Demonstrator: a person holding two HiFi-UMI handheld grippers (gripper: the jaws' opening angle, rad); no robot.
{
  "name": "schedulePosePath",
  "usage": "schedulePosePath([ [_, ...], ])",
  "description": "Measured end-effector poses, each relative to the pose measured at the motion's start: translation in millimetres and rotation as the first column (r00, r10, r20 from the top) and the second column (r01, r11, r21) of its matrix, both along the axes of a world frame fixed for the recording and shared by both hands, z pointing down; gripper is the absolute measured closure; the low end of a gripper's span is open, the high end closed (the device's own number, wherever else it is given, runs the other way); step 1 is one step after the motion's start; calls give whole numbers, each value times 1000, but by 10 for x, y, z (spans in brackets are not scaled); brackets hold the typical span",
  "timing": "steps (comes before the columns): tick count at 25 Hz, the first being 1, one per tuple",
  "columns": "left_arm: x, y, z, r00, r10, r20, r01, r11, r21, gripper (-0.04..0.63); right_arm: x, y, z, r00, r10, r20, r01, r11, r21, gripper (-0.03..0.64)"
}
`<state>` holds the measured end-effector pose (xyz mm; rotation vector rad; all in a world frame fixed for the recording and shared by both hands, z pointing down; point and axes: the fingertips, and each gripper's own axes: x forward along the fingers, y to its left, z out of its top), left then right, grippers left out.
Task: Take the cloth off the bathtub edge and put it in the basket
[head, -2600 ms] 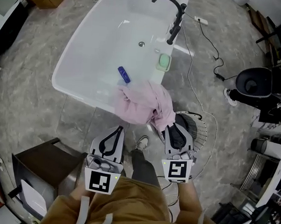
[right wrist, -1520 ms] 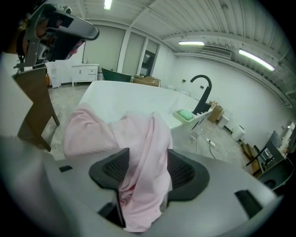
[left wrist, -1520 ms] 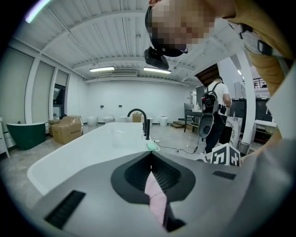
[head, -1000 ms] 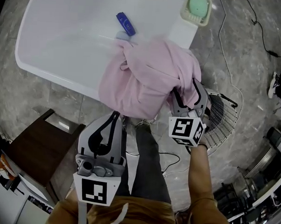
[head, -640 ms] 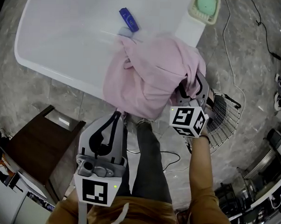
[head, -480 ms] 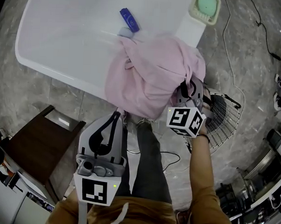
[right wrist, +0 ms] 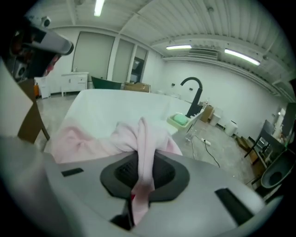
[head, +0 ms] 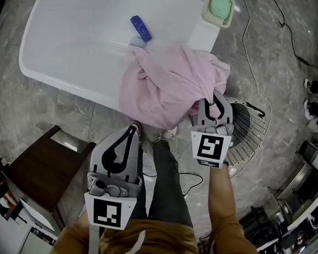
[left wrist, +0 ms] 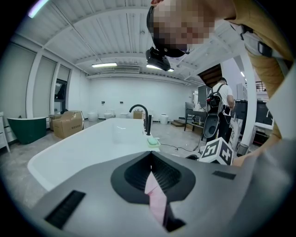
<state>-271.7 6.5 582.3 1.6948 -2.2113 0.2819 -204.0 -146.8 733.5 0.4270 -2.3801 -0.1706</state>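
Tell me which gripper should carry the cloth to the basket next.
Right. The right gripper has its jaws closing on a fold of the pink cloth, and the wire basket sits just beside it. The left gripper waits below the cloth, jaws together, farther from the basket.

cloth [head: 171, 85]: pale pink, plain, no print.
bathtub [head: 73, 41]: glossy white.
my right gripper [head: 216, 97]: grey shell, black ribbed pads [right wrist: 122, 173], jaws closing on pink fold; cube [head: 209, 148] white with black square marker.
my left gripper [head: 132, 128]: same grey, black, white.
basket [head: 251, 148]: white wire, dark inside.
soap [head: 220, 4]: mint green; dish [head: 207, 16]: cream.
small bottle [head: 141, 28]: deep blue.
floor [head: 60, 109]: grey, marbled.
tap [right wrist: 194, 92]: black.
my trousers [head: 169, 187]: dark grey; top [head: 143, 244]: mustard.
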Motion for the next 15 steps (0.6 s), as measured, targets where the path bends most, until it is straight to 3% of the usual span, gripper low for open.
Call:
schedulePosePath([
  [8,6,166,-538,999,23,34,-25,999,46,589,-60,104,-1217,964,96,249,-92,995,-29,581],
  [15,78,438,-1115,997,32,66,-38,996,82,589,77,278,-2261,928,113,356,-122,993,2,581],
])
